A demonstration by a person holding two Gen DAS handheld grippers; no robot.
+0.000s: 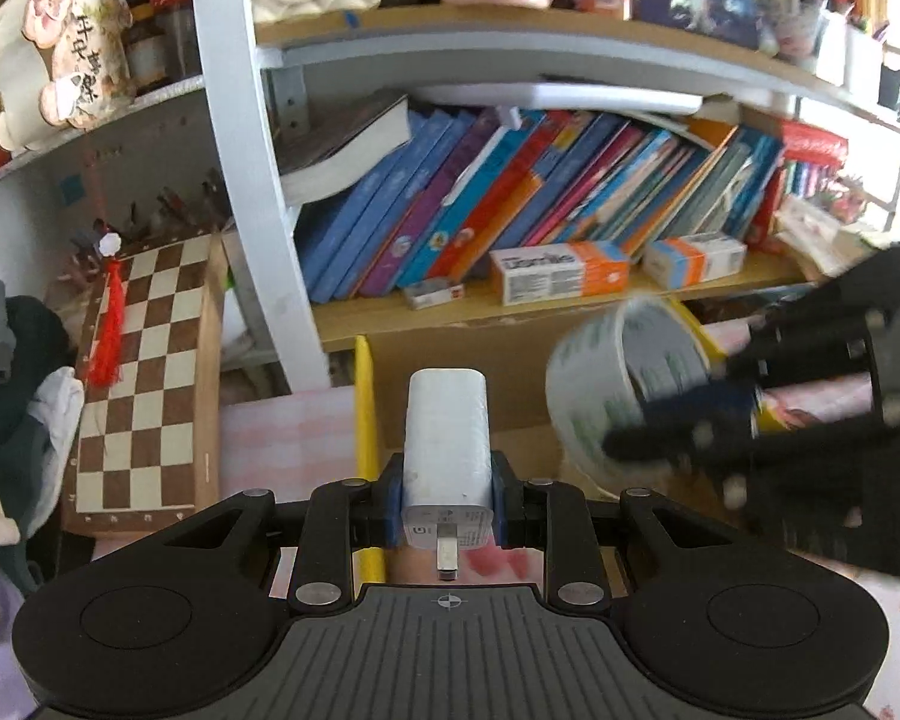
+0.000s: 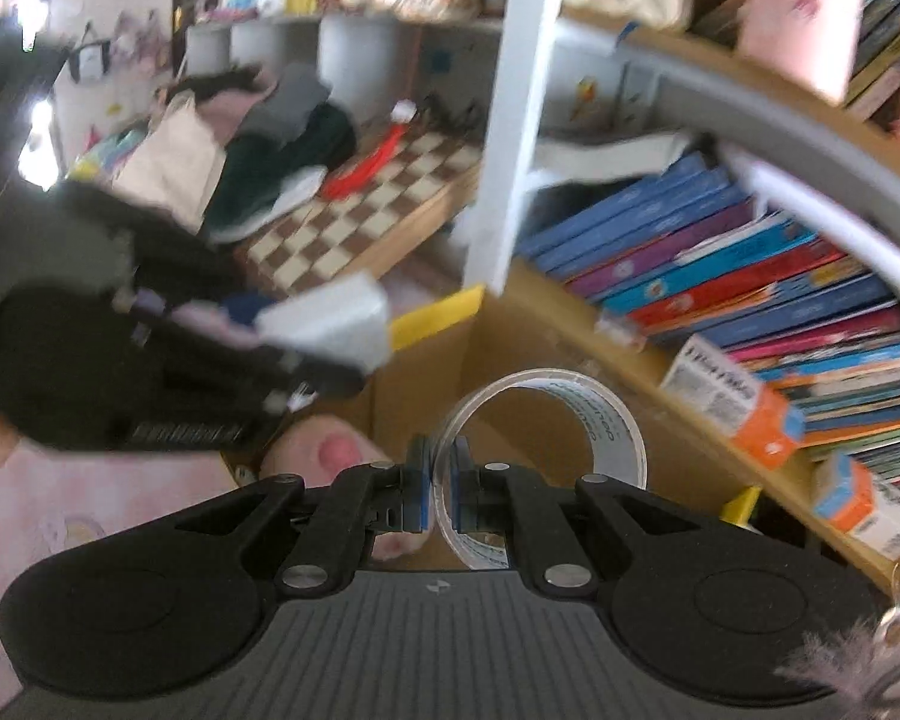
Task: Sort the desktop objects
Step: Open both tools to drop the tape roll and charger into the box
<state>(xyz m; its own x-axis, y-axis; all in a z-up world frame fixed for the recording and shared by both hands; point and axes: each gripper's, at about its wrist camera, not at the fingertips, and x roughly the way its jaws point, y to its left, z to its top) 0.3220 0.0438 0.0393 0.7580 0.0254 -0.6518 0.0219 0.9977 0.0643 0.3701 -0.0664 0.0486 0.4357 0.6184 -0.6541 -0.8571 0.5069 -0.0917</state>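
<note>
My left gripper (image 1: 447, 495) is shut on a white USB charger (image 1: 447, 438), held upright above a cardboard box (image 1: 510, 372) with yellow edge tape. My right gripper (image 2: 441, 480) is shut on the wall of a clear tape roll (image 2: 546, 420), also over the box (image 2: 510, 360). In the left wrist view the right gripper (image 1: 660, 420) enters from the right with the tape roll (image 1: 624, 384), blurred. In the right wrist view the left gripper (image 2: 306, 354) shows at left with the charger (image 2: 330, 324), blurred.
A shelf of slanted books (image 1: 540, 198) and small orange-white boxes (image 1: 558, 270) stands right behind the box. A chessboard (image 1: 144, 372) leans at left beside a white shelf post (image 1: 252, 180). A pink patterned mat (image 2: 90, 510) covers the desk.
</note>
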